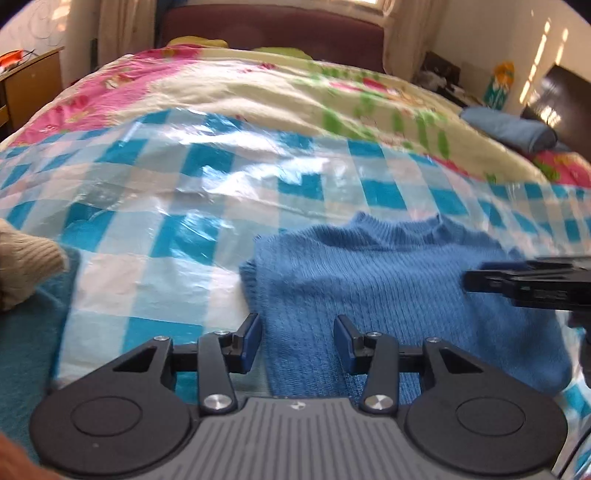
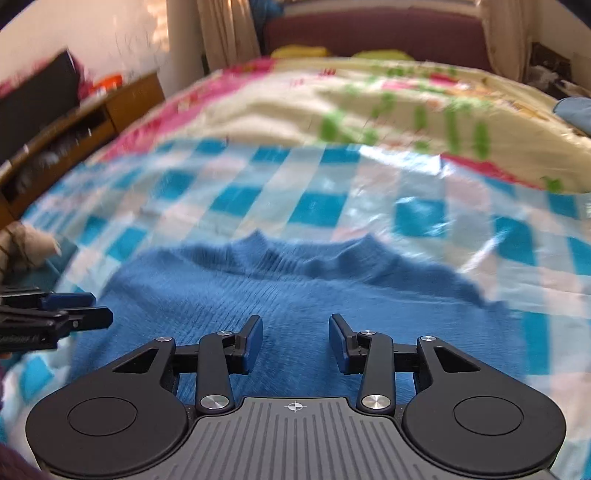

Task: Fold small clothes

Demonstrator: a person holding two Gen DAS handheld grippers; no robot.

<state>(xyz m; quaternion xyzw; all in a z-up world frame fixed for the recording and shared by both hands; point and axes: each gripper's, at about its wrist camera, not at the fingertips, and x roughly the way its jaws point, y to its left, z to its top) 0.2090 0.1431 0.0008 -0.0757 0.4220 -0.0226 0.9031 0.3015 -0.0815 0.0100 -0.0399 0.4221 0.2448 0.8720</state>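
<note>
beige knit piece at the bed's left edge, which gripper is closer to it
Left. The left gripper hangs over the blue sweater's left edge, on the beige knit piece's side. The right gripper sits over the sweater's middle, farther off.

Black left claw (image 1: 297, 341), blue pads (image 1: 253, 341), silver screws.

A bed (image 1: 258, 92) with a dark red headboard (image 1: 273, 29) fills the room, covered by a cream quilt (image 1: 236, 92) printed in pink and green. Across the quilt's near half lies a shiny blue-and-white checked plastic sheet (image 1: 221, 177). A blue knitted sweater (image 1: 388, 280) lies flat on the sheet, neckline toward the headboard. At the sheet's left edge sit a teal cloth (image 1: 29, 332) and a beige knit piece (image 1: 26, 258) on top of it. A folded blue garment (image 1: 513, 129) rests on the bed's right side.
</note>
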